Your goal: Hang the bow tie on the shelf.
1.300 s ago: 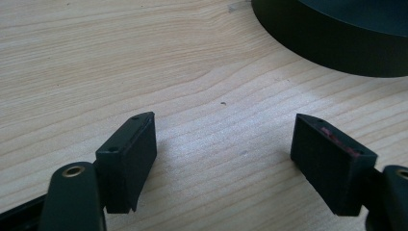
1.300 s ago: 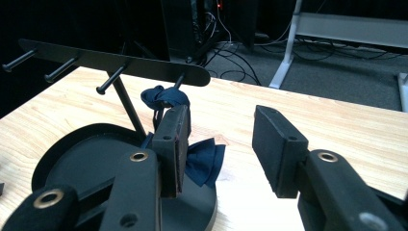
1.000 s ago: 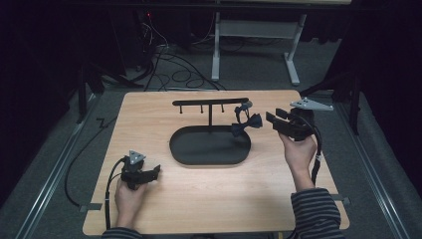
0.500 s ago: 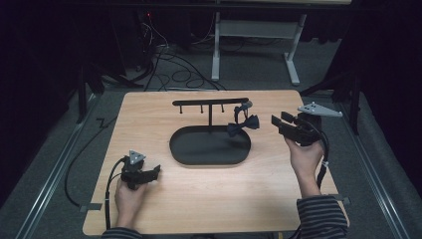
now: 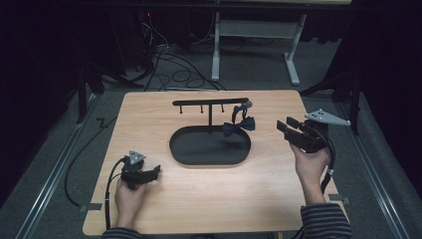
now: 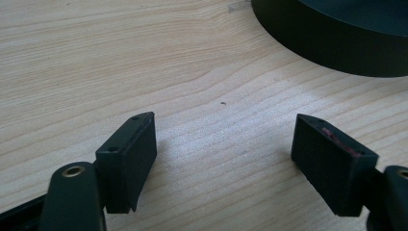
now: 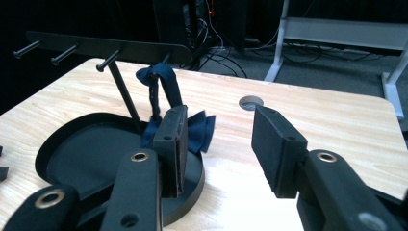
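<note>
The navy bow tie (image 5: 239, 125) hangs by its strap from the rightmost peg of the black stand (image 5: 209, 102), over the stand's tray; the right tool (image 5: 284, 126), spread and empty, sits right of the stand, the left tool (image 5: 155, 171) spread at its front left. A careless tug on the tie could tip the stand or snag the strap on its peg

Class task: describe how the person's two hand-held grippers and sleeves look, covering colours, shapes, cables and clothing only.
Both the left gripper and the right gripper are black, each with two flat, blocky rectangular jaws fixed by round brass-coloured rivets. Each carries a grey three-cornered plate on top. A black cable trails from each towards the person. The sleeves are dark with thin pale horizontal stripes.
</note>
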`<state>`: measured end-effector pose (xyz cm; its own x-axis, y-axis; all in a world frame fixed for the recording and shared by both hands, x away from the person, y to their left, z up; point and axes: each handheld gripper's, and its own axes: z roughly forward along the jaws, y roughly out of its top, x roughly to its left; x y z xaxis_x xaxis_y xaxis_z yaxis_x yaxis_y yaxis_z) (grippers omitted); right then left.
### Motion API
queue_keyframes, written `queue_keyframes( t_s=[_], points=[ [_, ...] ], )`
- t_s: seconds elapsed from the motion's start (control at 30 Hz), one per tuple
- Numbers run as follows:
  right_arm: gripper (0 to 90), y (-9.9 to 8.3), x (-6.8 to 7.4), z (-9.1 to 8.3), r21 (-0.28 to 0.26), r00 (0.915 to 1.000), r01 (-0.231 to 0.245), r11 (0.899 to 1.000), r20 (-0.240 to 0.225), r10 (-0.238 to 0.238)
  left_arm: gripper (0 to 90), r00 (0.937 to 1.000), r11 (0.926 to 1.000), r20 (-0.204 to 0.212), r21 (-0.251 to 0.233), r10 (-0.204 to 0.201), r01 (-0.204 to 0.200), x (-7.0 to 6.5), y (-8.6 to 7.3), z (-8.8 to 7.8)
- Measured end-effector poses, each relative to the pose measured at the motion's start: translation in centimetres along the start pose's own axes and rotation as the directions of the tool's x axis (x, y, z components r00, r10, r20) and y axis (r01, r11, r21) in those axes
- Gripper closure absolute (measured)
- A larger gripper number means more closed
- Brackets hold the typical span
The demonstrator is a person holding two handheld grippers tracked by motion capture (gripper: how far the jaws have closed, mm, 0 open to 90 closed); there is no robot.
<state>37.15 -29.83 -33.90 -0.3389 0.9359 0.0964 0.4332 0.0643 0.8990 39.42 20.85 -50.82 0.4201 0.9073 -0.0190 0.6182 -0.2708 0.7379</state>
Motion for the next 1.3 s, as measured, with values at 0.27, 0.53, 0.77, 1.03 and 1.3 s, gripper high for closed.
queue_keyframes(
  t_s=[0.27,0.53,0.77,1.03,1.3],
  points=[
    [58.7,-1.4,-0.3,-0.7,0.006,0.9998,-0.019,1.0,0.005,0.019,24.4,1.0,1.0,0.0,0.0,0.0,0.0,0.0,0.0,0.0],
    [58.8,-2.3,-0.4,-1.1,0.011,0.9997,-0.026,1.0,0.005,0.026,24.4,1.0,1.0,0.0,0.0,0.0,0.0,0.0,0.0,0.0],
    [58.8,-3.2,-0.4,-1.2,0.015,0.9993,-0.038,0.999,0.002,0.038,24.4,1.0,1.0,0.001,0.0,0.0,0.0,0.0,0.0,0.0],
    [58.9,-4.5,-0.5,-1.2,0.022,0.9985,-0.054,0.998,0.013,0.054,24.4,1.0,1.0,0.001,0.0,0.0,0.0,0.0,0.0,0.0],
    [59.1,-5.3,-0.6,-1.2,0.026,0.9978,-0.066,0.997,0.013,0.065,24.5,1.0,1.0,0.0,0.0,0.0,0.0,0.0,0.0,0.0]
  ],
)
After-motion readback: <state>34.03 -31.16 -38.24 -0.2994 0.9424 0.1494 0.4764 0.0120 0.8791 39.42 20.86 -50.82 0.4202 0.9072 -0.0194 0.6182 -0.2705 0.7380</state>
